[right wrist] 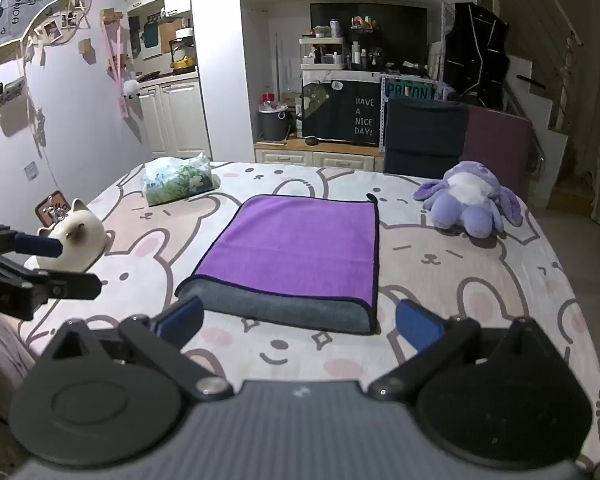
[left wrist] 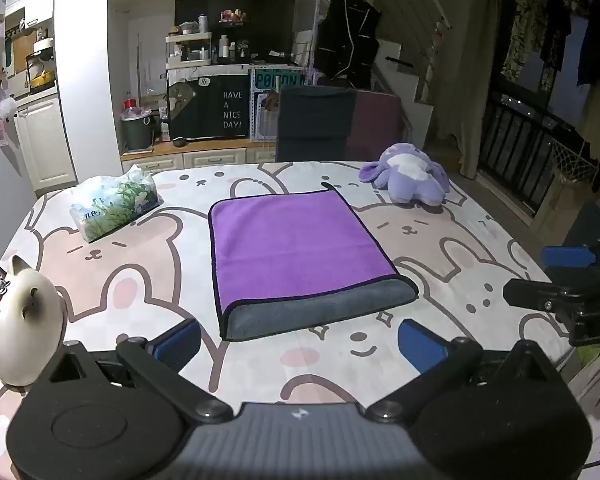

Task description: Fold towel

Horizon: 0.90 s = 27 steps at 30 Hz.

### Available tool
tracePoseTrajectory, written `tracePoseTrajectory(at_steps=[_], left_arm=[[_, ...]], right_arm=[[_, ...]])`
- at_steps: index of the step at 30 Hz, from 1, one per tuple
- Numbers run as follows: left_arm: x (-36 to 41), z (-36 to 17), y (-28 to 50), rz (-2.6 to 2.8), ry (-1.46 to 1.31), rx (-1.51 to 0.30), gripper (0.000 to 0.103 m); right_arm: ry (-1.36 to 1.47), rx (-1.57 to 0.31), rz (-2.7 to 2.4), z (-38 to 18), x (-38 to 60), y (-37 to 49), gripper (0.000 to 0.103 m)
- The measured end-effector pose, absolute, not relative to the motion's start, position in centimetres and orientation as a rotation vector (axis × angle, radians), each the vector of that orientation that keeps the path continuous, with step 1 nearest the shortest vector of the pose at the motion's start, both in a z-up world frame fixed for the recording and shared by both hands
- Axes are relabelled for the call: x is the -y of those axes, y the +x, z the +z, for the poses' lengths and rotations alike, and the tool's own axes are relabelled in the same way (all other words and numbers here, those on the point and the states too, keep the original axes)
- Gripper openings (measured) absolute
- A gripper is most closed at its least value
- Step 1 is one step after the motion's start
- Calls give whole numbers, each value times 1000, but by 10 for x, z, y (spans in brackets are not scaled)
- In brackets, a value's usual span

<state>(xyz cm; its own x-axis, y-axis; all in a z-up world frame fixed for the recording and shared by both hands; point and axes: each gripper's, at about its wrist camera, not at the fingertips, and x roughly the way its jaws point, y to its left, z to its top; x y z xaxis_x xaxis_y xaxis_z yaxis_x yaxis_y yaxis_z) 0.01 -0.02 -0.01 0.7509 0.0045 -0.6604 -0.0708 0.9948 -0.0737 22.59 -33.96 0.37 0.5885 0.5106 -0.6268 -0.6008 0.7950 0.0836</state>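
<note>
Both claws, left claw (left wrist: 300,344) and right claw (right wrist: 298,322), hover spread before towel (left wrist: 300,240).

purple towel (left wrist: 296,242) (right wrist: 300,248) folded in half, flat mid-table, grey underside showing along the near folded edge, dark trim around edges.

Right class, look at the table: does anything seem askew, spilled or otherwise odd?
Only slightly: the purple towel is folded unevenly, its grey underside showing as a band along the near edge. The plush toy lies tipped over. Nothing is spilled or damaged.
</note>
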Motion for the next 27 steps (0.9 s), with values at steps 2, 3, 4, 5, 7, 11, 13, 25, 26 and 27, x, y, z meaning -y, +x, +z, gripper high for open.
tracePoseTrajectory(at_steps=[2, 3, 4, 5, 7, 11, 13, 25, 26, 27], left_arm=[[0, 0, 0, 40, -98, -721, 103], [0, 0, 0, 40, -98, -722, 103], [0, 0, 0, 41, -98, -722, 103], [0, 0, 0, 41, -98, -722, 103], [0, 0, 0, 40, -98, -723, 103], [0, 0, 0, 41, -98, -722, 103], [0, 0, 0, 41, -98, -721, 103], [-3, 0, -2, 46, -102, -723, 103], [-3, 1, -3, 45, -102, -722, 103], [-4, 1, -3, 44, -103, -722, 103]], right_arm=[[-140, -688, 650, 4, 340, 226, 103], [-141, -689, 650, 4, 340, 227, 103], [-141, -689, 650, 4, 340, 227, 103], [-143, -687, 648, 4, 340, 227, 103], [-146, -685, 647, 4, 340, 227, 103], [-145, -685, 650, 4, 341, 227, 103], [-145, -685, 651, 4, 341, 227, 103], [-146, -685, 652, 7, 340, 226, 103], [-146, -685, 653, 7, 340, 227, 103], [-146, -685, 653, 7, 340, 227, 103]])
